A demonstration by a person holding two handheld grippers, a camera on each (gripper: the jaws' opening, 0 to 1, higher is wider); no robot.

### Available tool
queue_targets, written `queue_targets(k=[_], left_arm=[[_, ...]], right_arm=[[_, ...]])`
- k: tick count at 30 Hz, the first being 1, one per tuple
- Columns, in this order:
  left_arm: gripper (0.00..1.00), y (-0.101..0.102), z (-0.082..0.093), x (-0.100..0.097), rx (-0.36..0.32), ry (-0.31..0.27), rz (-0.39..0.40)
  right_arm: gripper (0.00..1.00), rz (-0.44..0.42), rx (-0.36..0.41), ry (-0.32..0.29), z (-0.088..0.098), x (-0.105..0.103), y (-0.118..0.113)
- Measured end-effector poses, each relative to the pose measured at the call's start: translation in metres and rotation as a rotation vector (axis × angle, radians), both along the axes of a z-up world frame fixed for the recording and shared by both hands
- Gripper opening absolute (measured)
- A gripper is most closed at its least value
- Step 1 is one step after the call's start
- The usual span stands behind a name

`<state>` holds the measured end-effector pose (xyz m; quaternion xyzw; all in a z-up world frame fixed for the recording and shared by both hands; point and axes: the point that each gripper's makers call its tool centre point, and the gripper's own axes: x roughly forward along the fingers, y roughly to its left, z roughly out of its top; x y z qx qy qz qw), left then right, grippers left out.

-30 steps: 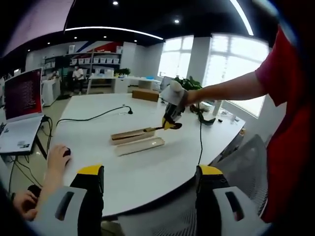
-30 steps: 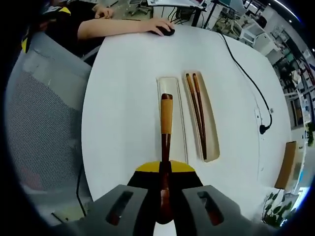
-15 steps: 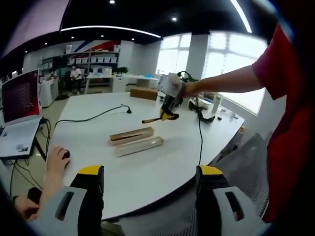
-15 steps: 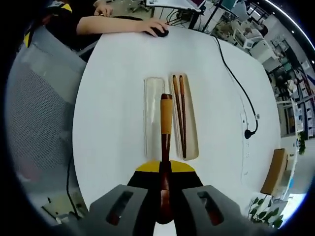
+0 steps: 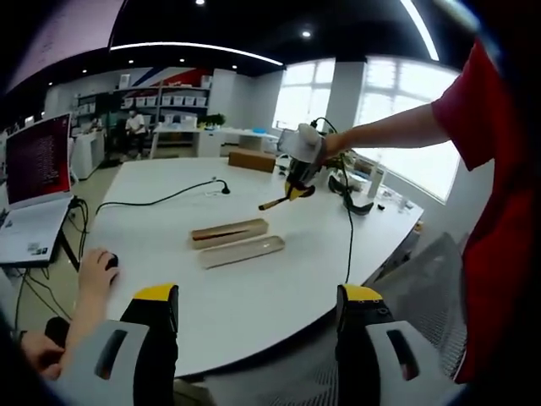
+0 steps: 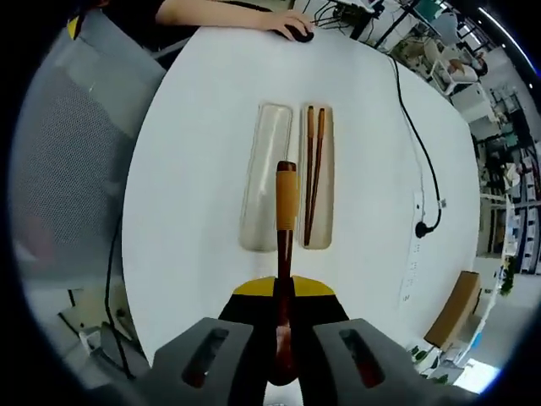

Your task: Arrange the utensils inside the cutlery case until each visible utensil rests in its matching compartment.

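The cutlery case lies open on the white table (image 6: 194, 169) as two long halves. The left half (image 6: 264, 178) is an empty tray. The right half (image 6: 325, 203) holds a pair of brown chopsticks (image 6: 314, 169). My right gripper (image 6: 284, 292) is shut on a wooden utensil (image 6: 286, 211) with a dark shaft and a light orange end, held in the air above the near ends of both halves. In the left gripper view that gripper (image 5: 297, 176) hangs above the table, beyond the case (image 5: 230, 232), with the utensil (image 5: 275, 201) sticking out leftward. My left gripper (image 5: 258, 304) stands open off the table's near edge.
A black cable (image 6: 423, 161) with a plug runs along the table's right side. A person's hand (image 5: 97, 271) rests on a mouse near a laptop (image 5: 38, 161). A grey mesh chair (image 6: 68, 144) stands at the table's edge. A cardboard box (image 5: 251, 161) sits at the far side.
My right gripper has risen and drifted right with the utensil, away from the case. The case and chopsticks have stayed put. The left gripper has held still.
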<state>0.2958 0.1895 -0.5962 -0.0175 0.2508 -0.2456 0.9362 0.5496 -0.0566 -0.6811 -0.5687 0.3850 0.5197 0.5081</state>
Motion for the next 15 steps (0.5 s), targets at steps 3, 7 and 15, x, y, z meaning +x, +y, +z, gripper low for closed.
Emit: queue_targets(k=[3, 7, 15], left_arm=[[0.78, 0.002, 0.002, 0.002, 0.007, 0.003, 0.003], [0.78, 0.002, 0.005, 0.002, 0.027, 0.005, -0.011], [0.78, 0.0, 0.004, 0.007, 0.033, 0.013, -0.011]], right_arm=[[0.0, 0.028, -0.028, -0.01, 0.001, 0.008, -0.002], [0.0, 0.056, -0.042, -0.032, 0.004, 0.025, 0.004], [0.0, -0.033, 0.119, -0.067, 0.016, 0.044, 0.04]])
